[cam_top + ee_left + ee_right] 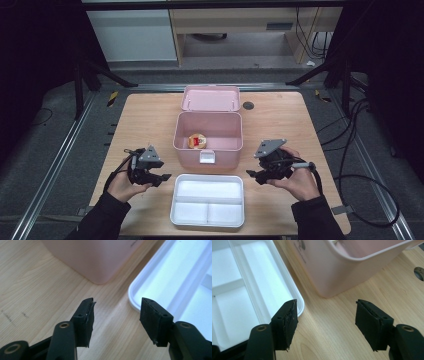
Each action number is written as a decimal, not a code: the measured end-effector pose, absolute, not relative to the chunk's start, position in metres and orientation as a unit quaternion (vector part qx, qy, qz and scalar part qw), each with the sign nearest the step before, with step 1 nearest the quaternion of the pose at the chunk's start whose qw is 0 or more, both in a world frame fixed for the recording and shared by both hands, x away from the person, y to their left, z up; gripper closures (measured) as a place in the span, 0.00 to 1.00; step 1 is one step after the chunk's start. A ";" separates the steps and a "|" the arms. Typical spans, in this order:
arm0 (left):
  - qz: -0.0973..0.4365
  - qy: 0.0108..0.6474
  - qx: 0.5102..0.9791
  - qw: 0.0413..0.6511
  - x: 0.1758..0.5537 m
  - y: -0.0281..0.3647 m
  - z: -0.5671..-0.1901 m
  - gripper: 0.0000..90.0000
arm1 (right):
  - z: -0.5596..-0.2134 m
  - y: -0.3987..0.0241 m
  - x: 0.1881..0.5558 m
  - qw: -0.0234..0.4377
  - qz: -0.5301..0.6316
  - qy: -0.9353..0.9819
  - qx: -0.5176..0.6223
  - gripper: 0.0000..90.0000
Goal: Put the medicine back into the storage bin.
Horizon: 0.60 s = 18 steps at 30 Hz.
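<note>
While flanking white tray [207, 200] on bench [145, 125], both tools empty, jaws apart: left tool [162, 177], right tool [251, 175]. Tray not yet lifted into pink box [207, 150].

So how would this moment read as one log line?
left gripper: open, empty | right gripper: open, empty | white plastic divided tray: between them | open pink plastic box: behind tray

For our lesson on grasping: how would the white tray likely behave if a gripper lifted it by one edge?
The white tray looks thin-walled and holds nothing, so it is probably light. Its glossy surface may slip between jaws. Being wide and shallow, it would likely tilt or flex when lifted by one rim.
</note>
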<state>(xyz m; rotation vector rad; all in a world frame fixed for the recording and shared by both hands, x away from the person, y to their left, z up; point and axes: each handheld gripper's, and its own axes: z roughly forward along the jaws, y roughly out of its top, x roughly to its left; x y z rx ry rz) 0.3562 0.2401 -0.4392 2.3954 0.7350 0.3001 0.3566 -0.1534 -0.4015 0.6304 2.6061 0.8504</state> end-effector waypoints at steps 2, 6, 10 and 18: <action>0.113 0.267 0.908 0.301 0.354 0.237 -0.438 0.53 | -0.406 -0.150 0.356 0.159 0.294 0.917 0.217 0.40; 0.106 0.247 0.915 0.303 0.349 0.229 -0.436 0.55 | -0.417 -0.140 0.353 0.142 0.273 0.930 0.201 0.42; 0.096 0.223 0.925 0.292 0.345 0.219 -0.438 0.57 | -0.423 -0.132 0.345 0.129 0.272 0.935 0.185 0.46; 0.078 0.190 0.941 0.270 0.336 0.203 -0.442 0.64 | -0.440 -0.113 0.337 0.097 0.249 0.950 0.160 0.53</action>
